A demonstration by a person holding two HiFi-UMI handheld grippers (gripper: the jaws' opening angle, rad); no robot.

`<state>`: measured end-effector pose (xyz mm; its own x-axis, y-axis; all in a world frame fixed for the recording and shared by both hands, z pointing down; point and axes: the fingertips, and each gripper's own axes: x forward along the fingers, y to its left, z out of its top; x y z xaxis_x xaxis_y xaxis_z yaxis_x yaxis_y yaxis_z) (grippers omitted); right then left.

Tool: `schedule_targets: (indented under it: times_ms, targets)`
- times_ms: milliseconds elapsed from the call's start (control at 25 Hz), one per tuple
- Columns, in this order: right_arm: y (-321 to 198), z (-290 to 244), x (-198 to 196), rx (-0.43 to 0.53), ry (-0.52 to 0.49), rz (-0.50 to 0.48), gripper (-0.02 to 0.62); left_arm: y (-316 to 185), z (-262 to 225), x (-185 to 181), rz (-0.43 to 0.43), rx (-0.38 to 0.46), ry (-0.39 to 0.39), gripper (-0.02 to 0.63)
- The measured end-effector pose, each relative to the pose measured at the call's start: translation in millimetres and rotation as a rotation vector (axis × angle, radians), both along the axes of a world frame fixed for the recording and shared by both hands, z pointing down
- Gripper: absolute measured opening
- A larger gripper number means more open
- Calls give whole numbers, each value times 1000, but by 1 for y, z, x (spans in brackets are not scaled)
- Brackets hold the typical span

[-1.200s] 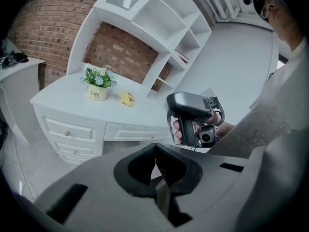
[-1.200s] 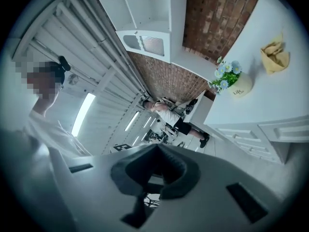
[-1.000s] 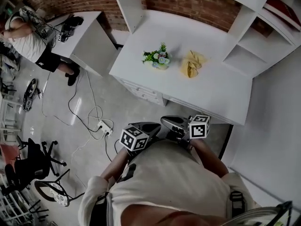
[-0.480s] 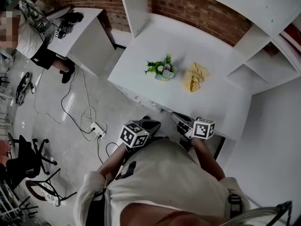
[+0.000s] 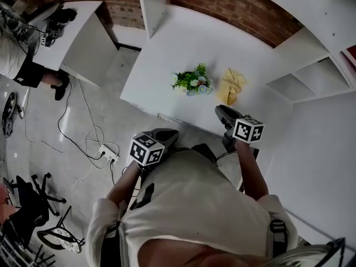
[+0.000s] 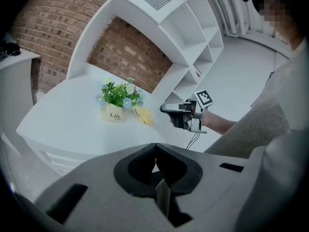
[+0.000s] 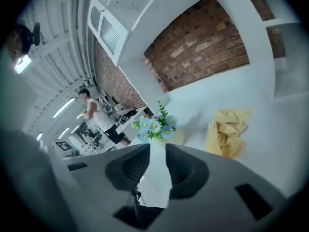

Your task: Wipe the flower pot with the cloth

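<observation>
A small cream flower pot [image 5: 192,86] with green leaves and blue flowers stands upright on the white desk [image 5: 167,65]. A crumpled yellow cloth [image 5: 231,85] lies just right of it, apart from it. My right gripper [image 5: 220,110] reaches over the desk's front edge, short of the cloth [image 7: 228,132]. Its jaws are opening, and nothing is between them [image 7: 157,148]; the pot [image 7: 176,138] shows just beyond. My left gripper [image 5: 168,134] hangs back off the desk, left of the right one. It is shut and empty [image 6: 155,145]. From it I see the pot [image 6: 115,113], the cloth [image 6: 144,116] and the right gripper [image 6: 167,108].
White shelves [image 5: 311,77] rise at the desk's right and a brick wall [image 5: 233,7] runs behind. A second desk [image 5: 72,35] with a person beside it stands at the far left. Cables and a power strip [image 5: 108,151] lie on the floor, with office chairs [image 5: 33,204] at lower left.
Both grippers have moved forward toward the desk. The right one has gone further, from below the front edge to over it, near the cloth. Pot and cloth have not moved.
</observation>
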<state>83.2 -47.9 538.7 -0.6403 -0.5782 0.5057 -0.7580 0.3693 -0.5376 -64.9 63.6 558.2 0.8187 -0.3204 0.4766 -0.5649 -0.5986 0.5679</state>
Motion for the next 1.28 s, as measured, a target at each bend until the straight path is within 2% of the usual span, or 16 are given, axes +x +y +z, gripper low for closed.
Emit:
schedule_targets:
  times_ms: [40,200,320,520,720,800,920,1000,1160,1280]
  targets:
    - [-8,1,6,1,21,25,134,-3,3,-5,6,-7,-2,20]
    - [-41,9,45,1,114,108,214,-18,7,-7,5,-16,-2,21]
    - [-71,19,72,-1,174,123,282,-37,6,-4,-25,-2,-16,20]
    - [-108,55,100,-25,332,50,336,-55,-1,5,-78,6,-27,20]
    - [-134,103,119,-65,514,-118,357,-67,0,19,-109,-1,-62,20]
    - [-136,121,121,-94,542,-169,357,-71,1,23,-122,-9,-71,21]
    - [-136,142,124,-120,547,-187,344,-75,4,27,-130,-16,-83,20]
    - [-134,151,122,-121,524,-189,237,-79,6,27,-131,-14,-91,20]
    - [-126,154,111,-118,445,-176,114,-89,7,22,-134,20,-125,20]
    - [-119,151,107,-130,443,-177,94,-103,7,11,-123,93,-204,21]
